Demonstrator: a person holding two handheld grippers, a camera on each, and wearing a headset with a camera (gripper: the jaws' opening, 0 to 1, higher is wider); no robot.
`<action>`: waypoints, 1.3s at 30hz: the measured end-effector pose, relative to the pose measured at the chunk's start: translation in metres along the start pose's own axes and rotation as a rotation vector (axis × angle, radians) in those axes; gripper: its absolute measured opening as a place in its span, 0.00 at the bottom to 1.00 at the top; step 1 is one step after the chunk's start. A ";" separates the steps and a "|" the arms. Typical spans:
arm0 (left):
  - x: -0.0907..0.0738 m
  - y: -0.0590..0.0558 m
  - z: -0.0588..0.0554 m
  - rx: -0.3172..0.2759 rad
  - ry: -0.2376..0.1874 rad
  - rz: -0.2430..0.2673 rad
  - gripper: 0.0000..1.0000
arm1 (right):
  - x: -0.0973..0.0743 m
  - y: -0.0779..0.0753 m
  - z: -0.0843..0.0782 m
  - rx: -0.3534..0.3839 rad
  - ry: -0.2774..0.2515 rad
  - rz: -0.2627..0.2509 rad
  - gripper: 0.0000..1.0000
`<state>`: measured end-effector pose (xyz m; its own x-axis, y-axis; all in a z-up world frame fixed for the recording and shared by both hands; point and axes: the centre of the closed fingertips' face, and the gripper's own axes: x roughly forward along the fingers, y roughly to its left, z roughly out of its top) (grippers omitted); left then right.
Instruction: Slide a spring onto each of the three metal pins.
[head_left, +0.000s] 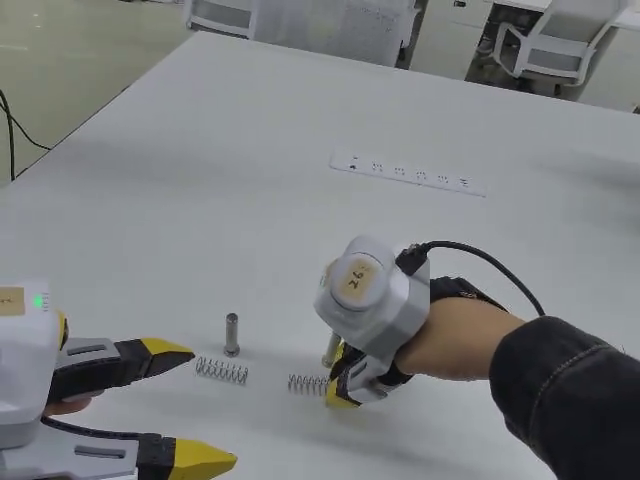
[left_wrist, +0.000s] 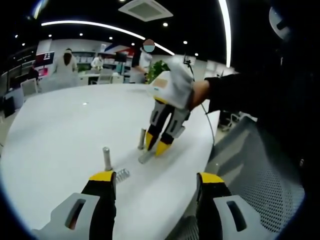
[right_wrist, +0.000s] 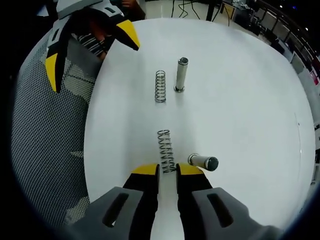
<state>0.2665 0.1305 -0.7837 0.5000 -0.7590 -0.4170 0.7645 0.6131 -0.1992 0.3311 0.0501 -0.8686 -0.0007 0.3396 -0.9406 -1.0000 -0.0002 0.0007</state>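
While nose-down, right hand-held gripper (right_wrist: 168, 170) around spring (right_wrist: 165, 149).

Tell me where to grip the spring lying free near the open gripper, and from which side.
I would grip the spring near one end, jaws across its coils, coming from above, leaving the other end free for the pin. It lies flat on the table, sides clear.

White table (head_left: 250, 150), socket strip (head_left: 408, 174), mesh chair (right_wrist: 45, 150), chairs (head_left: 555, 45) beyond — perhaps two

Open-plan office: white desk (head_left: 300, 120), mesh chairs (head_left: 560, 45), ceiling strip light (left_wrist: 100, 26).
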 end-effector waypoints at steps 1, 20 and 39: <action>0.000 0.000 0.000 0.000 0.000 0.000 0.60 | 0.000 0.000 0.000 -0.003 0.001 -0.001 0.09; 0.007 -0.007 -0.005 0.037 0.038 -0.047 0.59 | -0.019 0.015 -0.007 -0.061 0.041 0.004 0.08; 0.018 -0.007 0.005 0.100 0.047 -0.114 0.54 | -0.052 0.027 0.013 -0.077 -0.028 -0.020 0.07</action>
<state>0.2722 0.1117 -0.7855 0.3899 -0.8098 -0.4385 0.8530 0.4970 -0.1594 0.3041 0.0448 -0.8151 0.0184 0.3667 -0.9302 -0.9969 -0.0648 -0.0453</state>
